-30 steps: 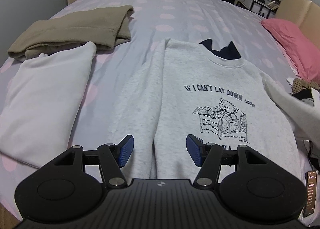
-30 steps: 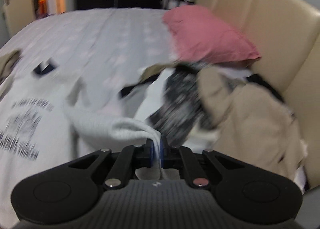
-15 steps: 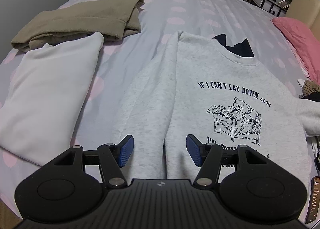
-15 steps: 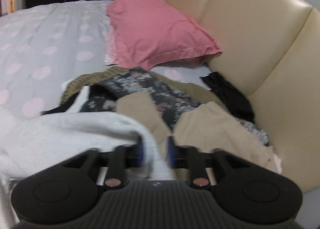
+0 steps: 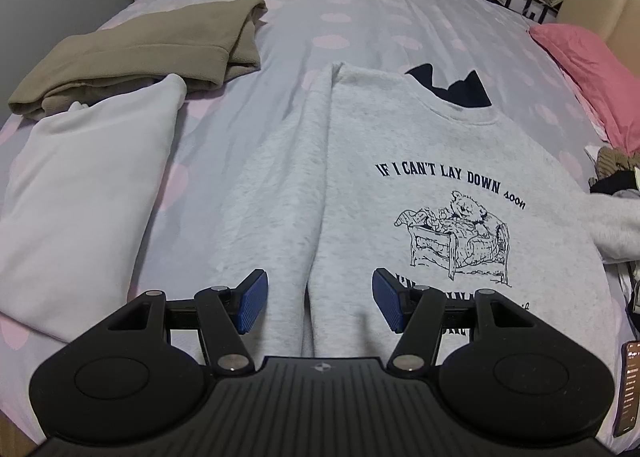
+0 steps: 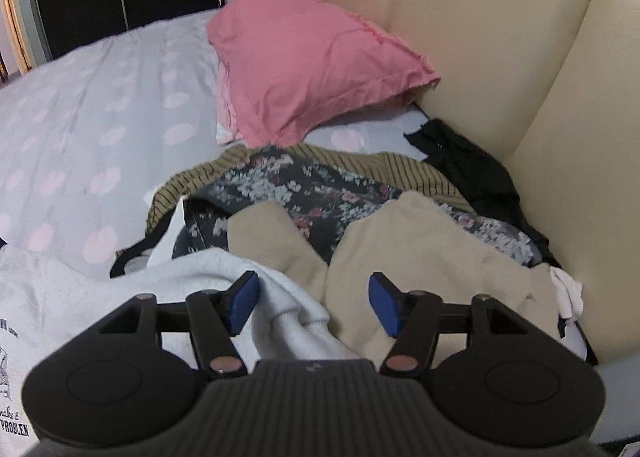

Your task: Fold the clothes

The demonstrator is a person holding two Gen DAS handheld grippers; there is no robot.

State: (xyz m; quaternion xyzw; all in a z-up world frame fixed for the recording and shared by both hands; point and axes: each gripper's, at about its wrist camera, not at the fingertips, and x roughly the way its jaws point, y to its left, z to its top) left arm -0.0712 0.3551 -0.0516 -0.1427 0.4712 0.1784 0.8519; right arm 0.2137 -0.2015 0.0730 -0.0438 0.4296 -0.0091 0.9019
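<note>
A light grey sweatshirt (image 5: 400, 161) with a bear print lies face up on the dotted bed (image 5: 360, 9). One sleeve lies along its left side. My left gripper (image 5: 318, 303) hovers open over the lower body and that sleeve, nothing between its blue pads. In the right wrist view the other sleeve (image 6: 192, 277) stretches out to the right, its ribbed cuff (image 6: 308, 331) lying loose between the pads. My right gripper (image 6: 312, 303) is opening, and its pads stand apart from the cuff.
Folded white (image 5: 80, 193) and olive (image 5: 144, 53) garments lie at the left. A heap of unfolded clothes (image 6: 360, 209) sits by the cream headboard (image 6: 500, 57), with a pink pillow (image 6: 304, 61) behind it. A phone (image 5: 628, 393) lies at the bed's right edge.
My right gripper, shut on the sleeve cuff a second ago, carried it out to the right toward the clothes heap and opened, letting the cuff go. The left gripper stayed open.
</note>
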